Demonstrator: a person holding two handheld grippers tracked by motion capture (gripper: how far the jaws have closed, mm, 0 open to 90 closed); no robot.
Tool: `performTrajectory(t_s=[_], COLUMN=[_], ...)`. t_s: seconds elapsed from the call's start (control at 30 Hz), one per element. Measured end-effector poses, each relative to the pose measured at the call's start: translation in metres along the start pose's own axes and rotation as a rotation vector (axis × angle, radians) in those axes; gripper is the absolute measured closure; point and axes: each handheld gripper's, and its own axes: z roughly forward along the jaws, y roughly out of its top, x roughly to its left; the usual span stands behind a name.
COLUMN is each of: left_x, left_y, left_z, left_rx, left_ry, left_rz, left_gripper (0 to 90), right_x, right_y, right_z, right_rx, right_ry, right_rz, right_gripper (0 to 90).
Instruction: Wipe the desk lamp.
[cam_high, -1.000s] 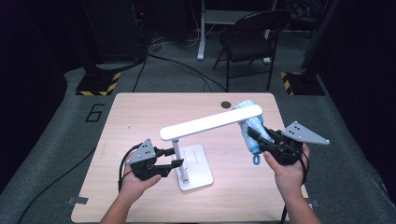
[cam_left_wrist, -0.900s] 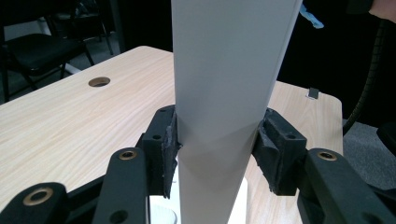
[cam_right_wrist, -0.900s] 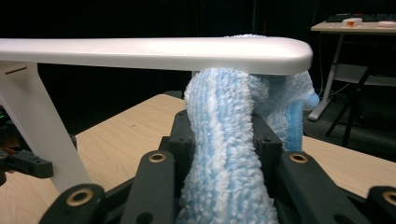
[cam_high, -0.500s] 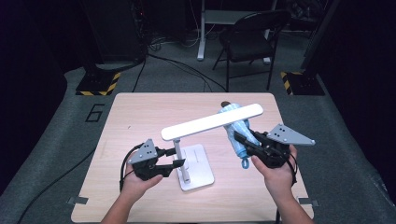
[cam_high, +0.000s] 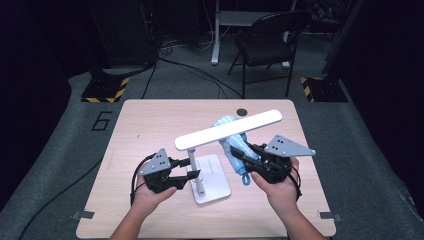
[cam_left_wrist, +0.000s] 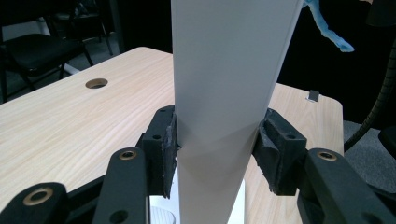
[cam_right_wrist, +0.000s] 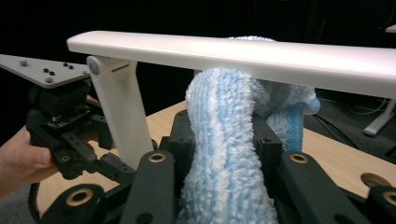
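A white desk lamp stands on the wooden table (cam_high: 150, 125), with a flat base (cam_high: 216, 181), an upright post (cam_high: 196, 172) and a long light bar (cam_high: 227, 130). My left gripper (cam_high: 192, 169) is shut on the post; in the left gripper view both pads (cam_left_wrist: 169, 149) press the post (cam_left_wrist: 229, 93) from either side. My right gripper (cam_high: 241, 156) is shut on a fluffy light-blue cloth (cam_high: 236, 147). The cloth (cam_right_wrist: 224, 130) rises from the jaws and touches the underside of the light bar (cam_right_wrist: 233, 51). The left gripper (cam_right_wrist: 70, 126) shows beside the post (cam_right_wrist: 119, 107).
A round cable hole (cam_high: 242, 111) sits near the table's far edge. A black chair (cam_high: 267, 40) stands on the floor beyond the table. Yellow-and-black striped feet (cam_high: 105, 92) lie at the far left and far right.
The right gripper has carried the blue cloth leftward under the light bar, toward its middle. The left gripper has stayed on the post.
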Motion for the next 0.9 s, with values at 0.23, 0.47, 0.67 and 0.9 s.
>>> performTrajectory(t_s=[0.23,0.47,0.67,0.9], left_x=[-0.003,-0.004,-0.004,-0.004], left_y=[0.001,0.002,0.002,0.001], left_z=[0.004,0.007,0.008,0.008], left_rx=[-0.007,-0.003,-0.006,-0.009], left_ry=[0.01,0.011,0.016,0.017], left_rz=[-0.012,-0.013,-0.005,-0.003], left_gripper=[52.4,52.4,52.4,52.5], right_x=[0.012,0.023,0.032,0.029], right_y=[0.003,0.004,0.005,0.004], right_z=[0.009,0.017,0.024,0.022], right_rx=[0.007,0.008,0.005,0.0], right_ry=[0.037,0.081,0.115,0.108], right_rz=[-0.02,-0.024,-0.022,-0.024], right_gripper=[67.9,67.9,67.8,67.9])
